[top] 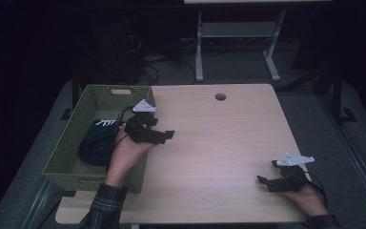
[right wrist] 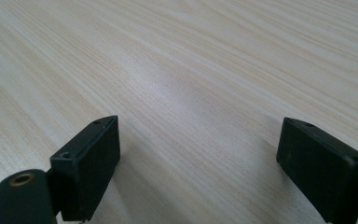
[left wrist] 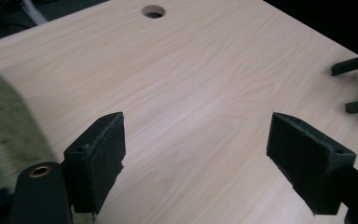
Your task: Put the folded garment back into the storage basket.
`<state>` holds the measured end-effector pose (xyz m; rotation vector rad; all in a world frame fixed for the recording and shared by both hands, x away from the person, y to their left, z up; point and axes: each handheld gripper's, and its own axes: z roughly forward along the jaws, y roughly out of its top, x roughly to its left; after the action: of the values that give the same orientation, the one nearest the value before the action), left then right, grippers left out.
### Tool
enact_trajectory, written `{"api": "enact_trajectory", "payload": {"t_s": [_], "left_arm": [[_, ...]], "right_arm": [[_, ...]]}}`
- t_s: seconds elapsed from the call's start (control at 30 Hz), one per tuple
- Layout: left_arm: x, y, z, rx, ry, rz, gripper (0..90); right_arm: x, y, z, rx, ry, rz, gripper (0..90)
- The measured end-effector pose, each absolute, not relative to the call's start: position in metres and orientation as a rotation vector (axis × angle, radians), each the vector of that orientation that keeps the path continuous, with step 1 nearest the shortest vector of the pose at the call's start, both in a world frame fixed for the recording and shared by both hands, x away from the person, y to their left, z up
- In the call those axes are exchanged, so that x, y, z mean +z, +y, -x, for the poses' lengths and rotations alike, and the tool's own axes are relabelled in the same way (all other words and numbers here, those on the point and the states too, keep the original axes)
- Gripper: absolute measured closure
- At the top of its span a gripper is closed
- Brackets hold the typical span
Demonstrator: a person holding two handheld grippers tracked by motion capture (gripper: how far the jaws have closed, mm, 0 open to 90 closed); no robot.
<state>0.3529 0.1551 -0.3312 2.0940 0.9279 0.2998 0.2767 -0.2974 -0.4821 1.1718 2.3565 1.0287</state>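
A green woven basket (top: 71, 143) stands at the table's left edge, and a dark folded garment (top: 96, 141) with white marks lies inside it. My left gripper (top: 167, 135) hovers just right of the basket's rim over bare wood, jaws wide apart and empty (left wrist: 196, 154). Its view also catches the basket's wall (left wrist: 4, 130) at the left and the other gripper's jaw tips at the far right. My right gripper (top: 263, 182) rests low near the table's front right corner, open with nothing between its jaws (right wrist: 198, 163).
The light wooden table (top: 219, 143) has a round cable hole (top: 220, 97) near its far edge. Beyond the table stand a grey metal frame's legs (top: 199, 52) and cables on the dark floor.
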Motion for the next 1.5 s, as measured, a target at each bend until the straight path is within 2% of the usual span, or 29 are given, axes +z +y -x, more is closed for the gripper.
{"api": "enact_trajectory", "payload": {"t_s": [0.57, 1.1, 1.4, 1.5], "left_arm": [[-0.375, 0.112, -0.332, 0.257, 0.817, -2.139, 18.3], [-0.432, 0.097, -0.313, 0.257, 0.758, -2.198, 16.7], [-0.468, 0.092, -0.31, 0.245, 0.736, -2.331, 16.6], [-0.471, 0.091, -0.307, 0.275, 0.72, -2.321, 15.5]], "right_arm": [[-0.482, -0.297, -0.277, 1.029, 2.357, -1.172, 13.1], [-0.482, -0.298, -0.276, 1.027, 2.355, -1.171, 13.1], [-0.482, -0.298, -0.276, 1.026, 2.355, -1.171, 13.1], [-0.482, -0.298, -0.276, 1.026, 2.355, -1.171, 13.1]]}}
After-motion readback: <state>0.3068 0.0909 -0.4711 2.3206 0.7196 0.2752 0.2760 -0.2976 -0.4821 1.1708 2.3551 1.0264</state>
